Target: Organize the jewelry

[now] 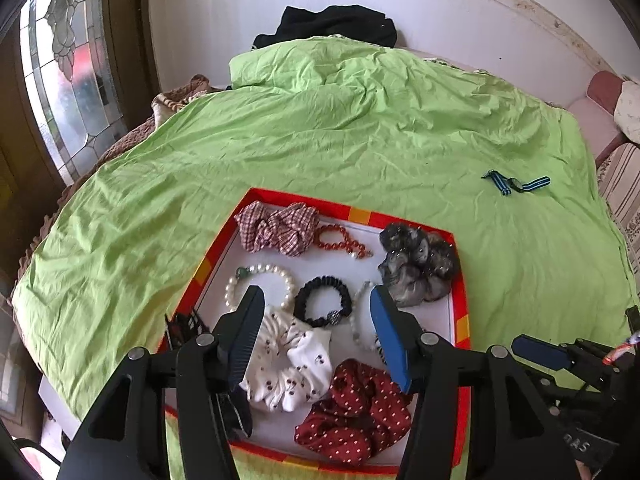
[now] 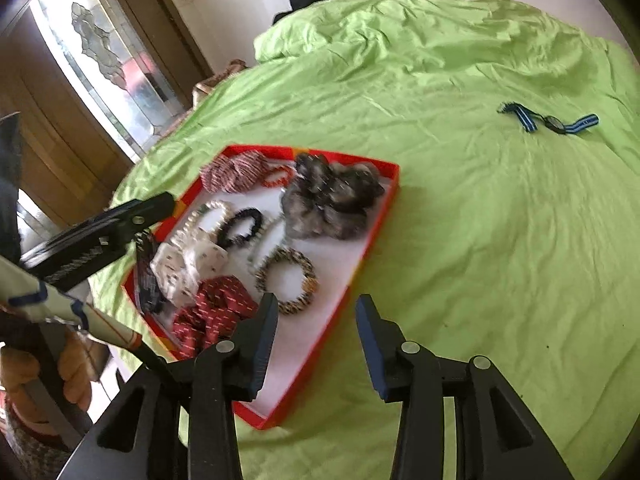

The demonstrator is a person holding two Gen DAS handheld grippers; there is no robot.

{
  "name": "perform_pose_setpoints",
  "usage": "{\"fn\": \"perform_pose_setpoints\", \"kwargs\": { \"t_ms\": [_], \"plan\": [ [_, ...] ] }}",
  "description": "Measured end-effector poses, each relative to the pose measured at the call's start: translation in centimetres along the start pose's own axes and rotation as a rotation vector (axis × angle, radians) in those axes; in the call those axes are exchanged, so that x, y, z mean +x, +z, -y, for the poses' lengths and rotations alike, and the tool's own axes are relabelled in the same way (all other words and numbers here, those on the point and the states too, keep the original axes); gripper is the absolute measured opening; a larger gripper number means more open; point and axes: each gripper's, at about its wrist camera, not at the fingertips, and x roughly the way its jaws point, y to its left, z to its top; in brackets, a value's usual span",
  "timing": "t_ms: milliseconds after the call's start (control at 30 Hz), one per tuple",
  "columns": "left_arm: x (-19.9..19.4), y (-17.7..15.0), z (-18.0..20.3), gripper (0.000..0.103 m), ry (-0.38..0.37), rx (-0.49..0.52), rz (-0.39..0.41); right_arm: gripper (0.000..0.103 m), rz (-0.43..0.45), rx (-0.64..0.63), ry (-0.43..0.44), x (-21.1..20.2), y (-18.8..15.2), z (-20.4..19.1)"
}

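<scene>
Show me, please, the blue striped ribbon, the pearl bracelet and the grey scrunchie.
blue striped ribbon (image 1: 516, 183): left wrist view, its dark middle knot.
pearl bracelet (image 1: 276, 269): left wrist view, its far beads.
grey scrunchie (image 2: 332, 204): right wrist view, its gathered middle.

Four scrunchies (image 1: 280, 229), five bracelets (image 1: 340, 240).

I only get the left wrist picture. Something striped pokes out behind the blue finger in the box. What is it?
Observer: The right wrist view shows it whole. It is a brown-and-cream patterned bracelet, a full ring lying flat in the red tray.
Operator: Is the other claw holding anything?
Observer: No. The right gripper is open and empty, with one finger over the tray's edge and the other over the green sheet.
Operator: Who is holding my claw?
Observer: A person. At the left edge of the right wrist view, a bare hand wraps around a dark handle behind the left gripper.
</scene>
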Motion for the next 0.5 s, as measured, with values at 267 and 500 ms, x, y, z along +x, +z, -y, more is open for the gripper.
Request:
{"fn": "perform_pose_setpoints", "kwargs": {
  "t_ms": [267, 500],
  "plan": [
    [-0.4, -0.7, -2.4, 0.054, 0.033, -0.048, -0.001, 0.05, -0.035, -0.025, -0.074, 3.7, 0.9, -0.5],
    [-1.7, -2.1, -3.1, 0.054, 0.068, -0.088, 0.007, 0.05, -0.018, 0.023, -0.067, 2.6, 0.4, 0.6]
  ]
}}
